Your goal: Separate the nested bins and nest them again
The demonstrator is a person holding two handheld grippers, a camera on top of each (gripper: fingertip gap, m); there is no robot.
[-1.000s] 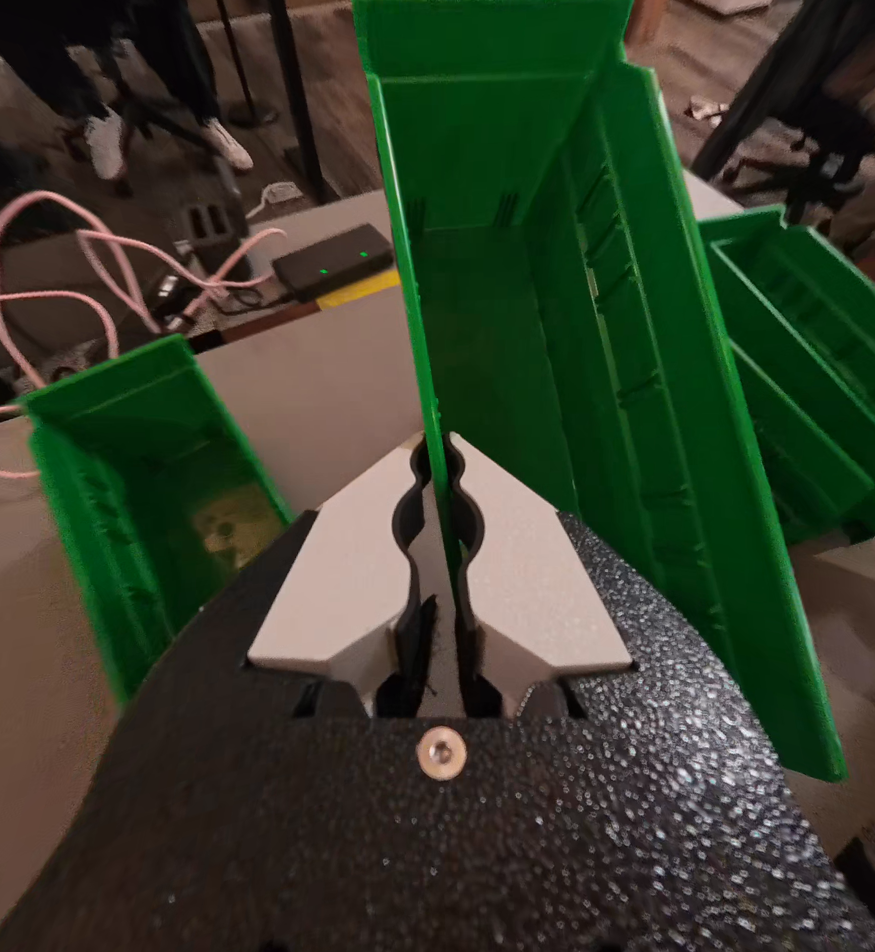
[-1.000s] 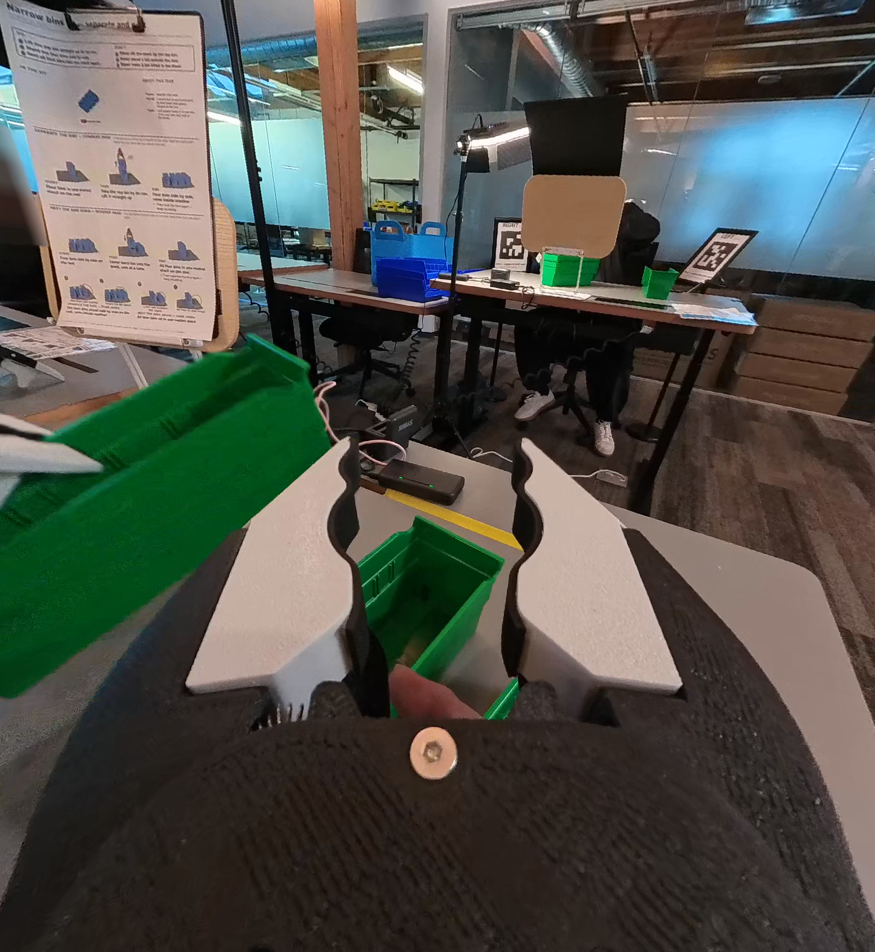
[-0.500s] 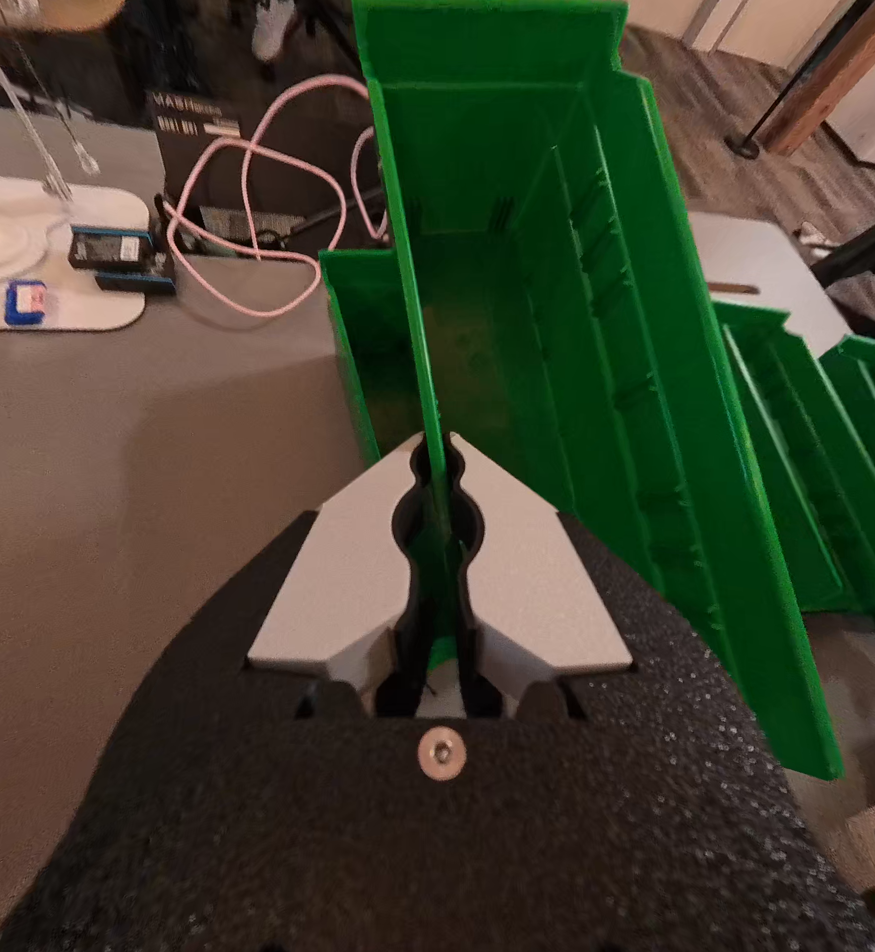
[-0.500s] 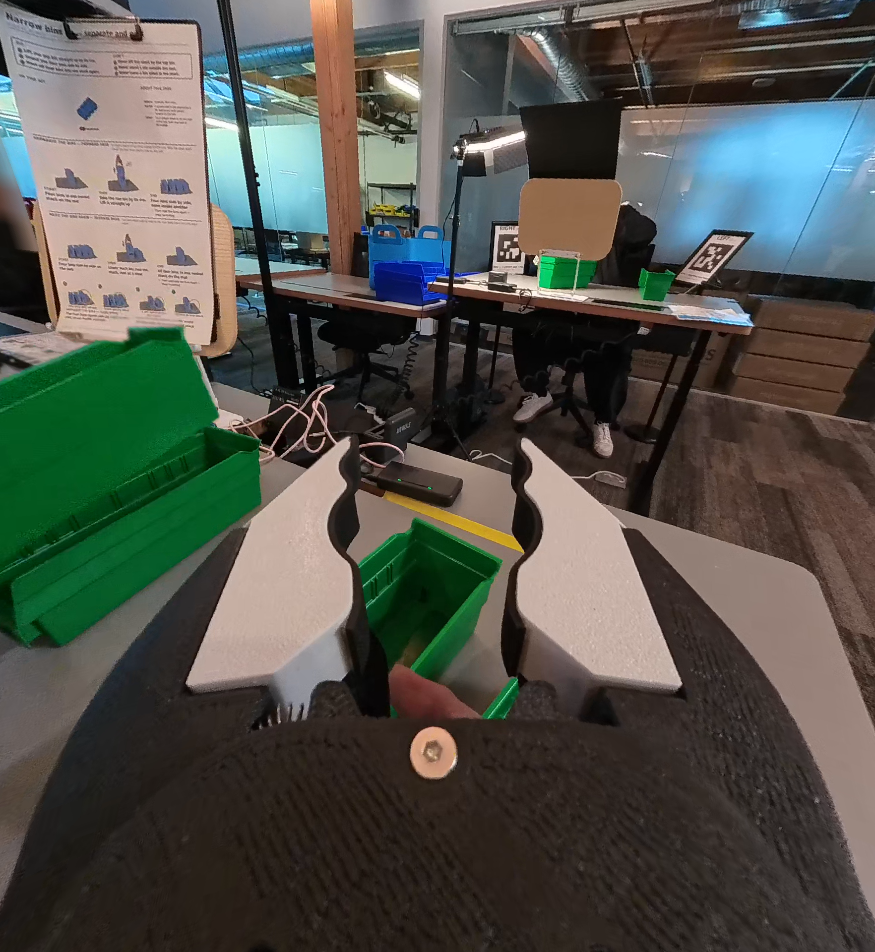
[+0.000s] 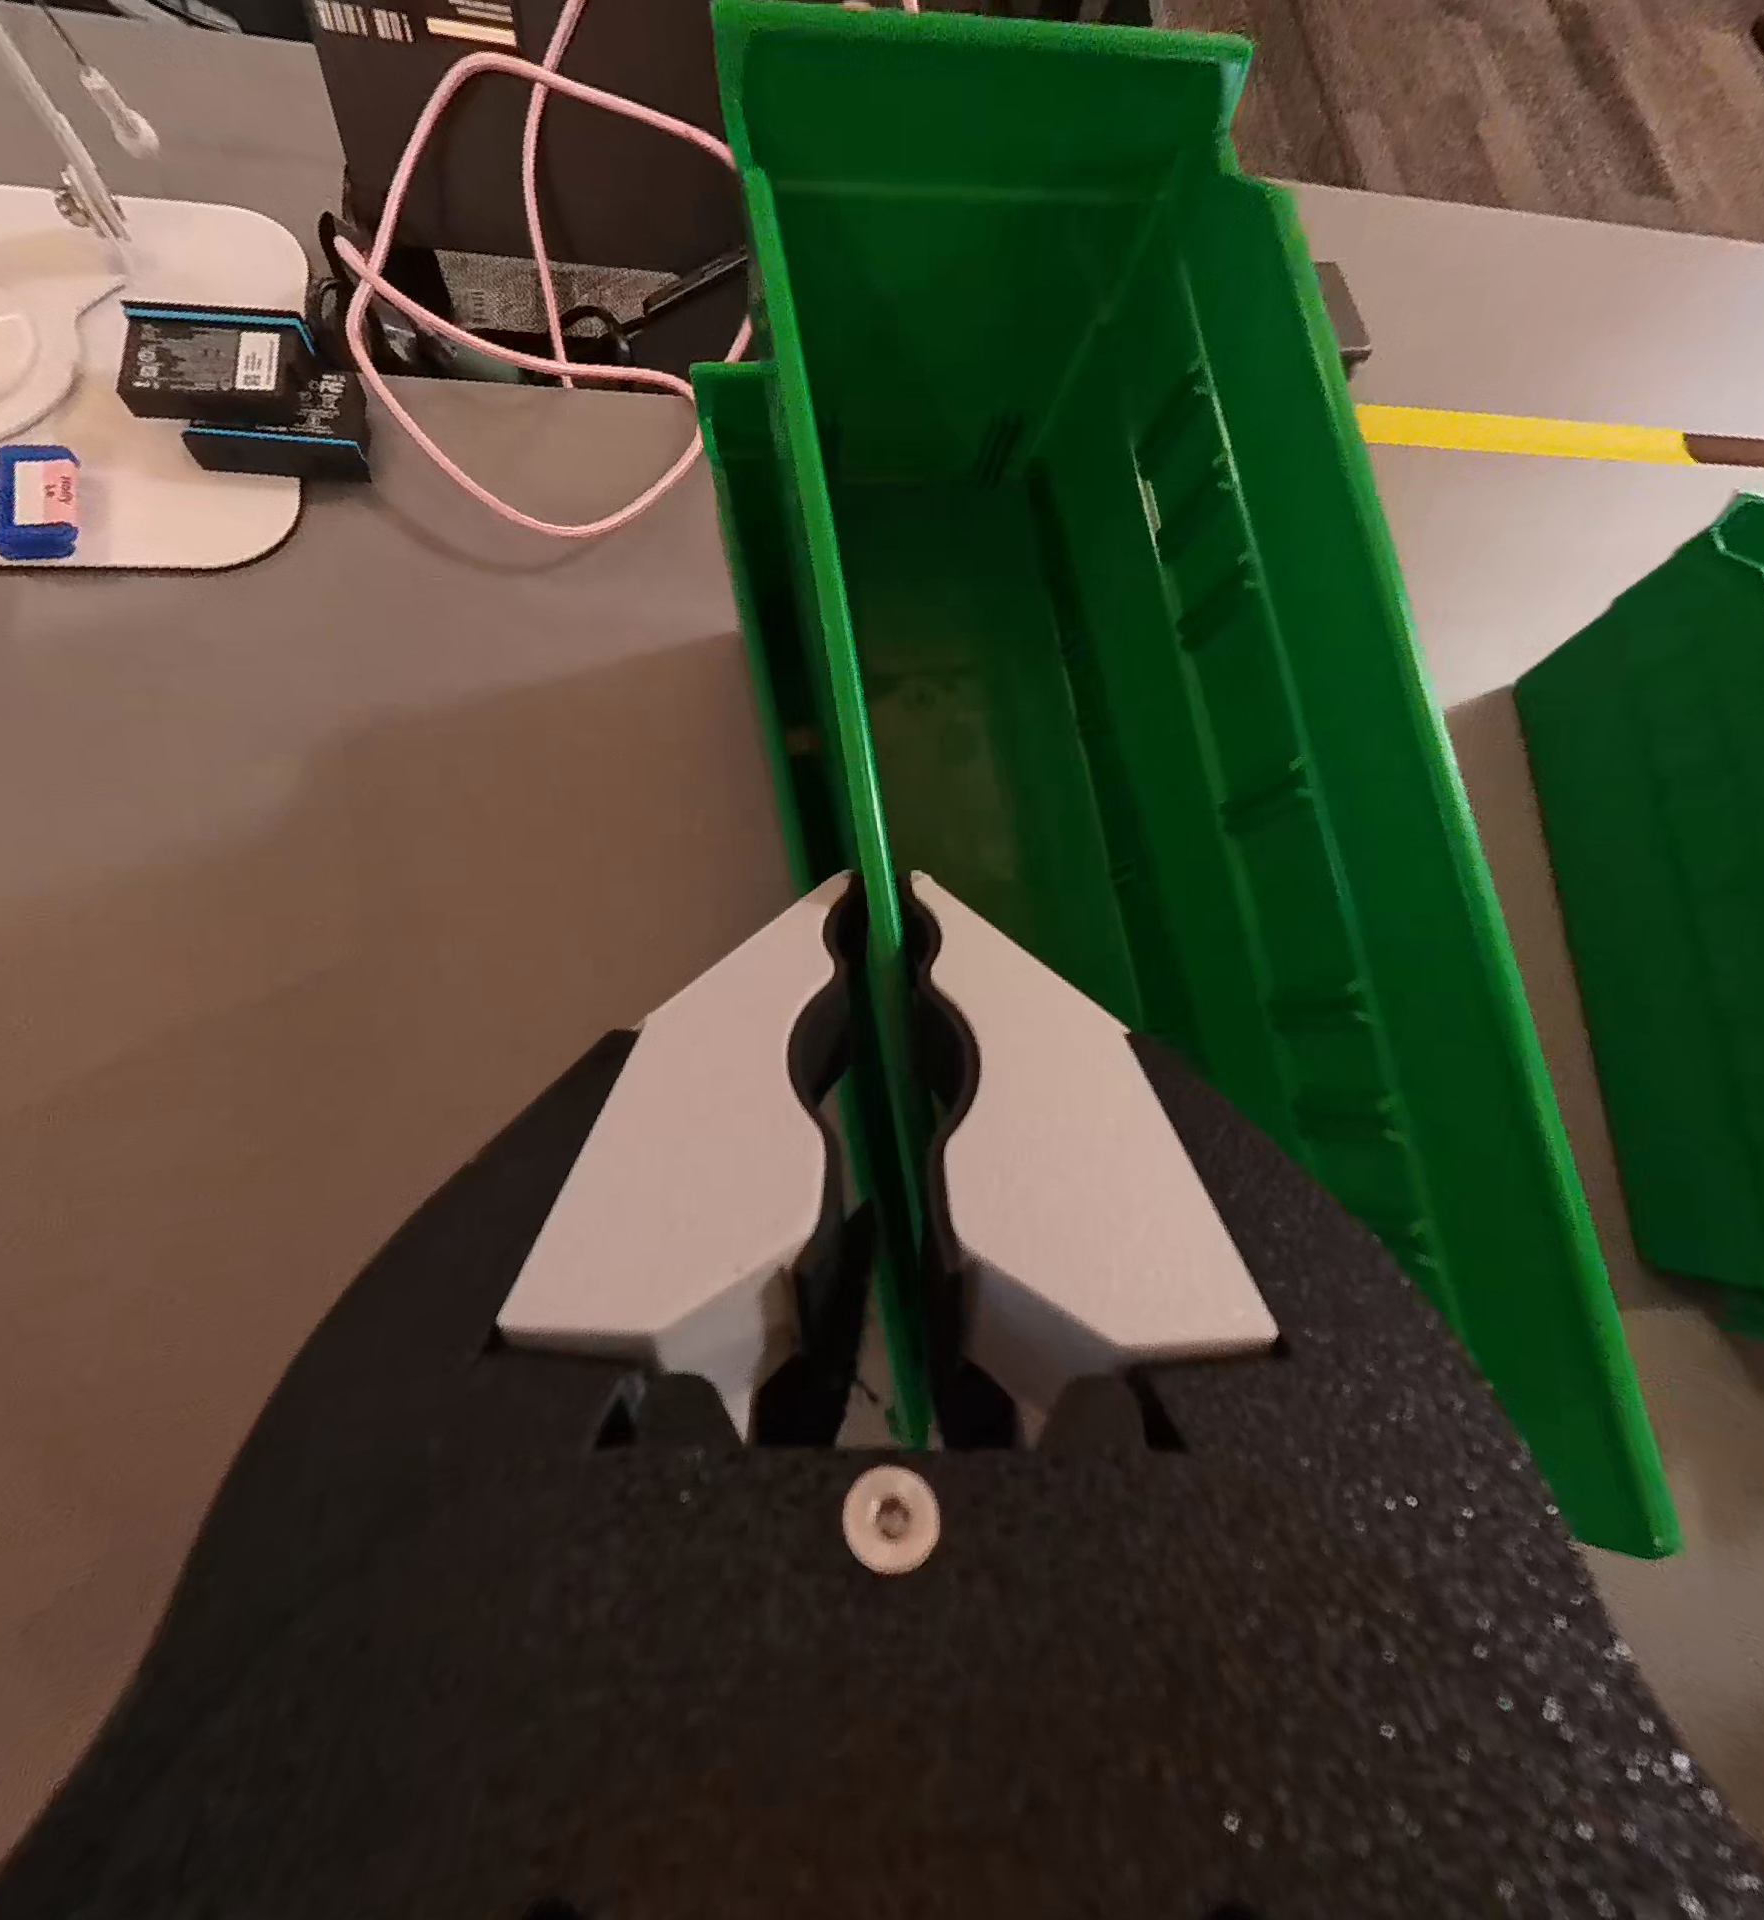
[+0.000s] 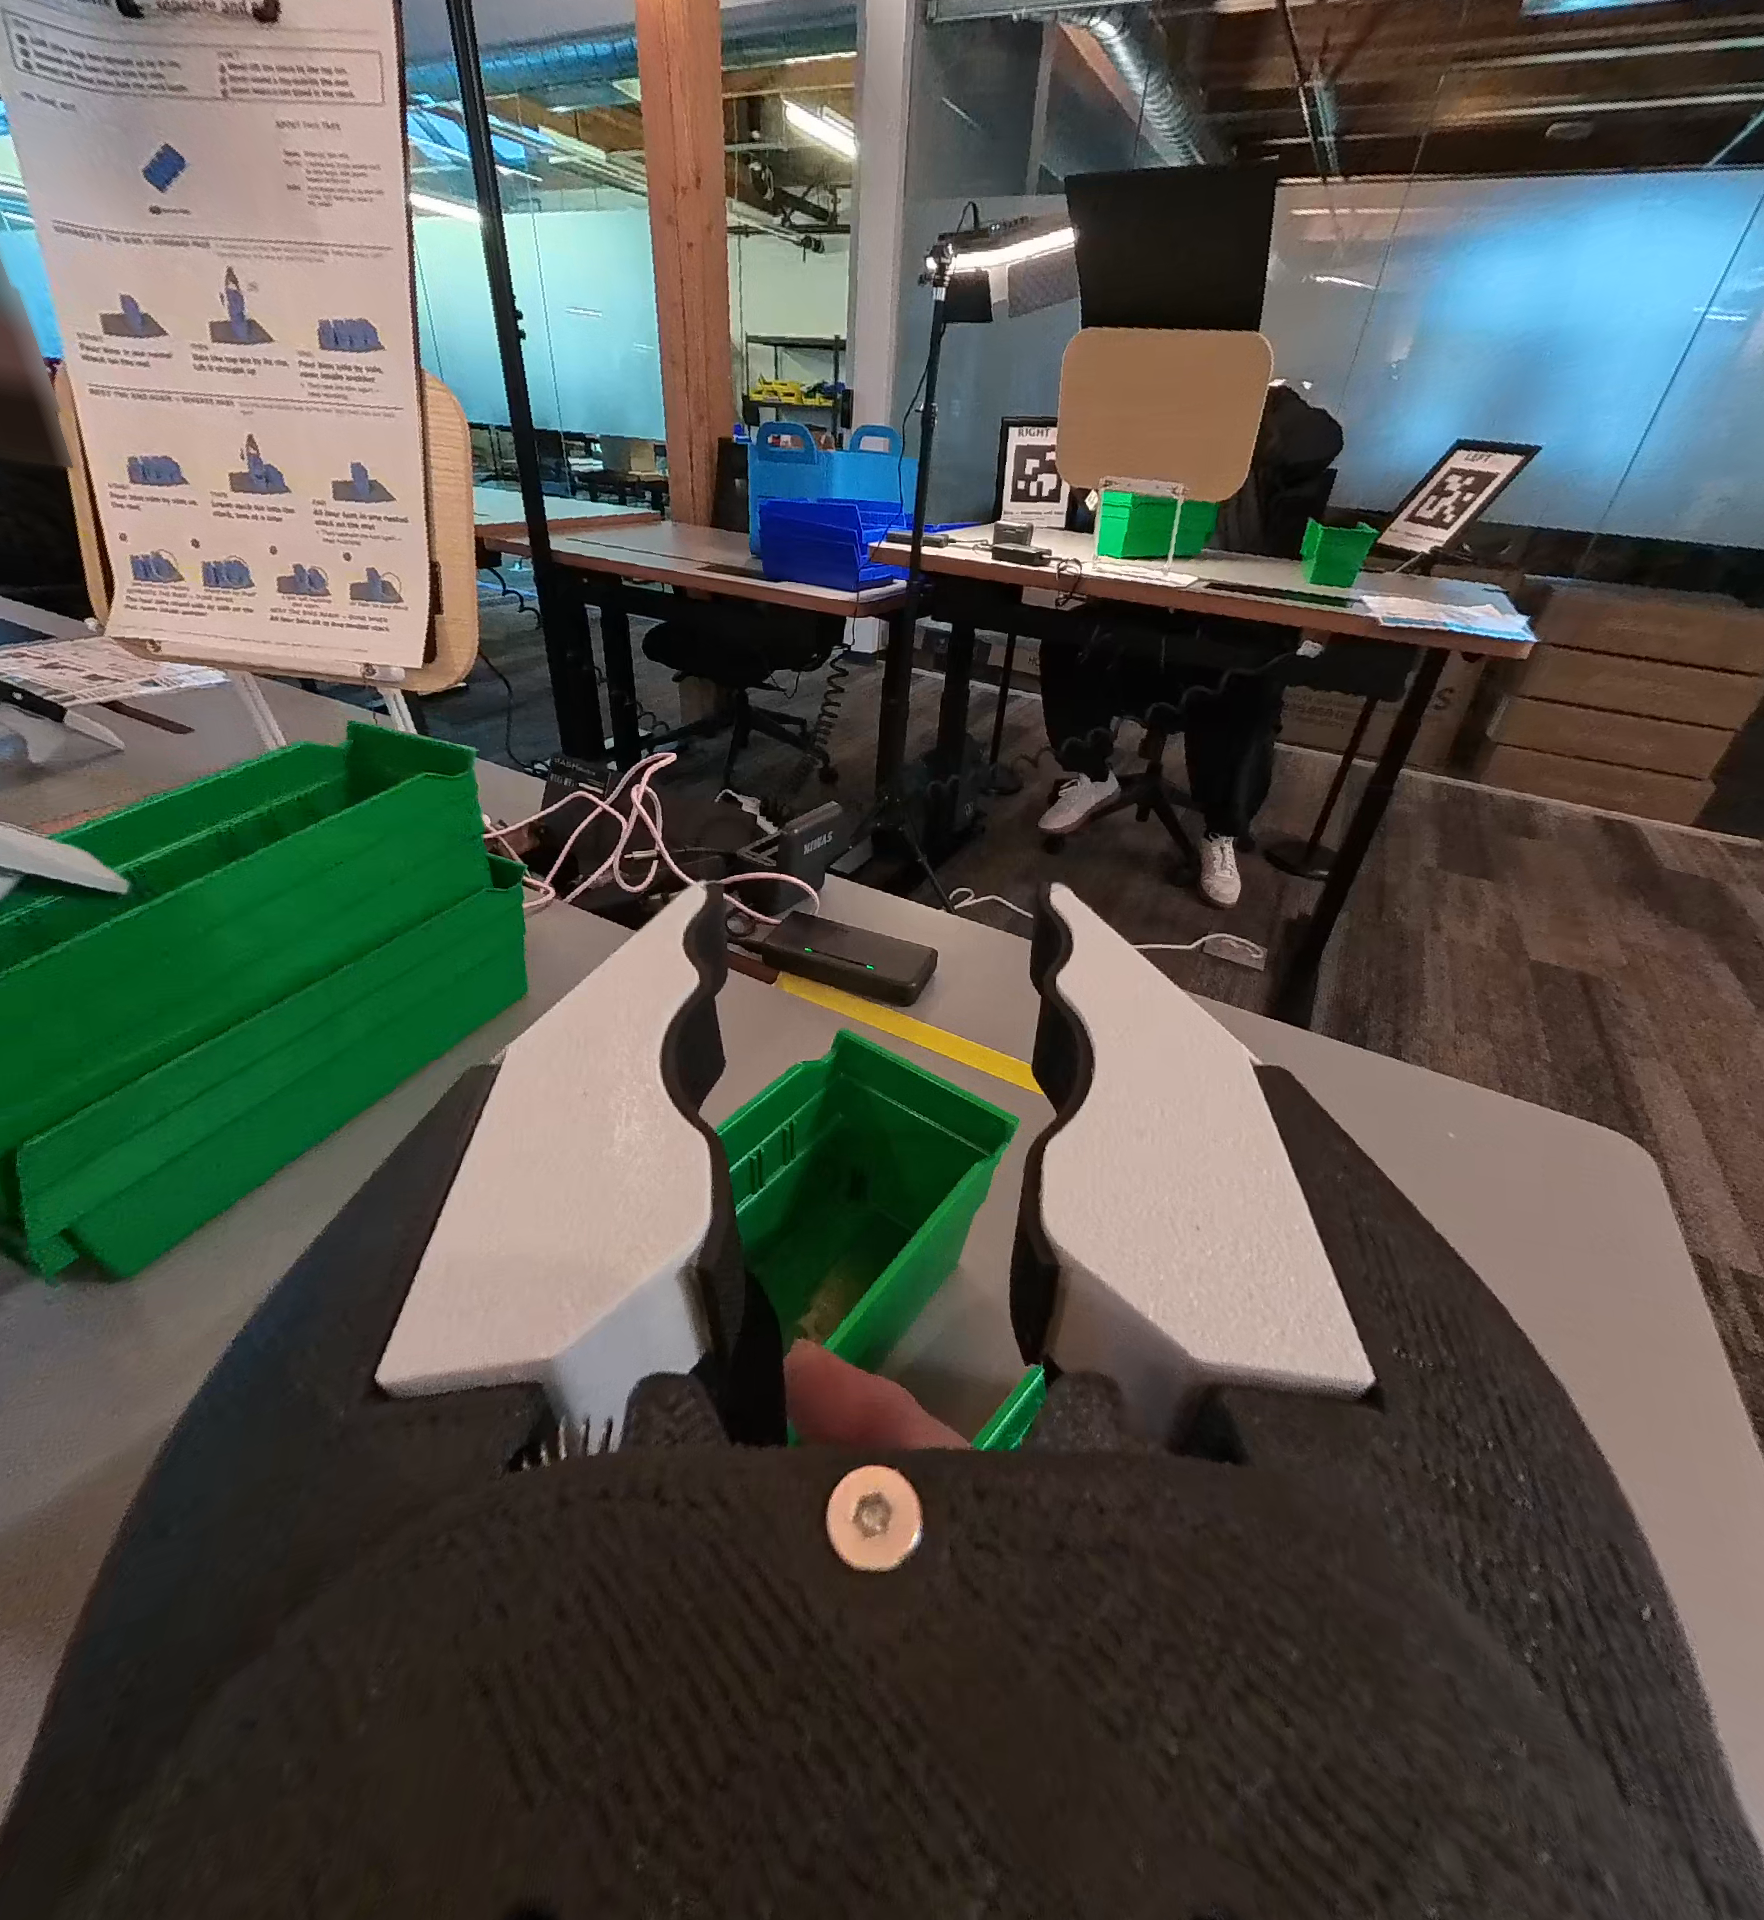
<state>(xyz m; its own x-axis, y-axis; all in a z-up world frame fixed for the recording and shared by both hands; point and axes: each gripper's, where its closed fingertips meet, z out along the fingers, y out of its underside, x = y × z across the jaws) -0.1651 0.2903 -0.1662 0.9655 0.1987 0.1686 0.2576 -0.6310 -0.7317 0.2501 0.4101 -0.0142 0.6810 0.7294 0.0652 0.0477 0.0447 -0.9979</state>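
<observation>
Sitting partly inside a second green bin [image 5: 743,582] on the grey table [image 5: 286,831], the long green bin [image 5: 1117,675] is tilted, its near side wall pinched between the closed fingers of the left gripper [image 5: 883,883]. Another green bin [image 5: 1688,935] lies to the right of it, apart. From the right wrist view, the right gripper [image 6: 878,914] hangs above a smaller-looking green bin [image 6: 857,1174], jaws spread wide and holding nothing. Pink cable [image 5: 462,260] loops beyond the table's far edge.
</observation>
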